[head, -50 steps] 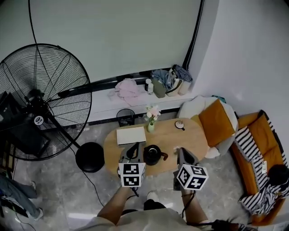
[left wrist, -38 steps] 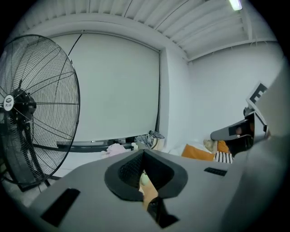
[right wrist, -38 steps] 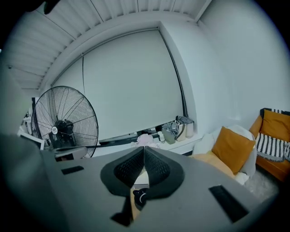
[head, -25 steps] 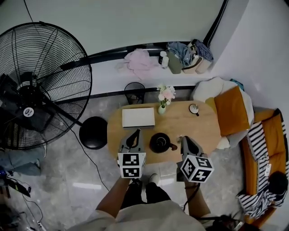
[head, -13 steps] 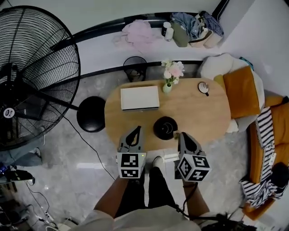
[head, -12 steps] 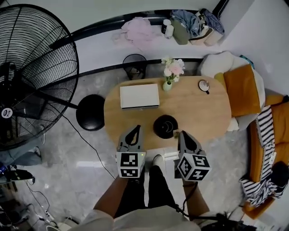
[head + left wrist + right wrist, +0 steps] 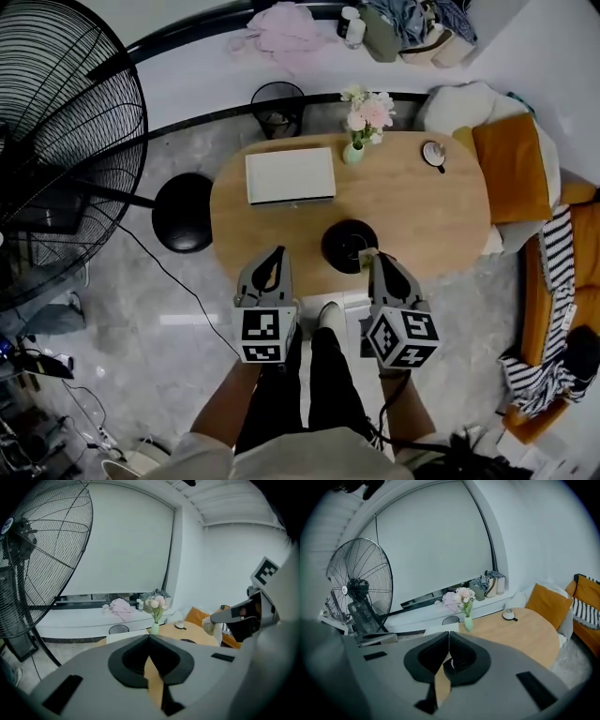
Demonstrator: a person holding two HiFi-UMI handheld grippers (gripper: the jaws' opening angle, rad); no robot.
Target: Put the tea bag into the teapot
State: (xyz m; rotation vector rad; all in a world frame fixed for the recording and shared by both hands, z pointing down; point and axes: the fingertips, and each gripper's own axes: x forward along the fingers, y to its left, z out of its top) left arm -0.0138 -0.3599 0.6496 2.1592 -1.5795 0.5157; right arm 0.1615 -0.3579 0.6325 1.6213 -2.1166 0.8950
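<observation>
In the head view a black teapot (image 7: 349, 246) stands on the oval wooden table (image 7: 441, 220), near its front edge. My right gripper (image 7: 369, 256) is shut on a small pale tea bag (image 7: 365, 258), with its tips just at the teapot's right side. In the left gripper view the tea bag (image 7: 208, 626) shows as a pale lump at the right gripper's (image 7: 212, 622) tips. My left gripper (image 7: 275, 253) hovers over the table's front edge, left of the teapot, its jaws shut with nothing between them. In their own views the left gripper's (image 7: 149, 637) and right gripper's (image 7: 449, 633) tips meet.
A white box (image 7: 290, 175), a vase of flowers (image 7: 354, 150) and a cup on a saucer (image 7: 433, 153) stand on the table's far half. A big floor fan (image 7: 56, 122) and its black base (image 7: 183, 213) stand to the left. An orange-cushioned seat (image 7: 511, 169) is at the right.
The head view has tilted down, so the table sits higher in it. Both grippers stay side by side at the front edge; the right tips now lie closer to the teapot.
</observation>
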